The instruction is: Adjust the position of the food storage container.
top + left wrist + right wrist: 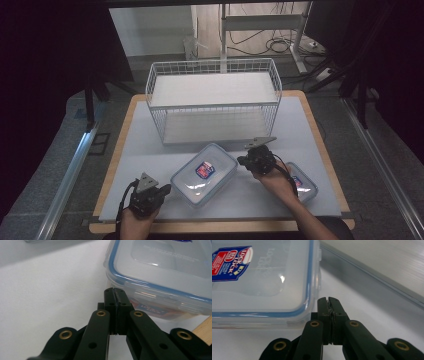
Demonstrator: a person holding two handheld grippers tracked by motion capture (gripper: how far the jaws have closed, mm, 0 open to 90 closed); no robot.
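A clear lidded food box (204, 174) with a blue seal and a red and blue label lies on the white mat near the table's front. My left gripper (167, 189) is shut and empty, its tips just off the box's near left side. In the left gripper view the closed jaws (114, 290) point at the box's side latch (162, 270). My right gripper (241, 160) is shut too, with nothing in it, and sits at the box's right corner. The right gripper view has its tips (328, 299) beside the lid's (262, 277) blue-rimmed edge.
A white wire basket (215, 100) with a shelf stands at the back of the mat (145, 155). A smaller lidded box (302, 182) lies under my right forearm near the mat's right edge. The wooden table rim (112, 165) borders the mat.
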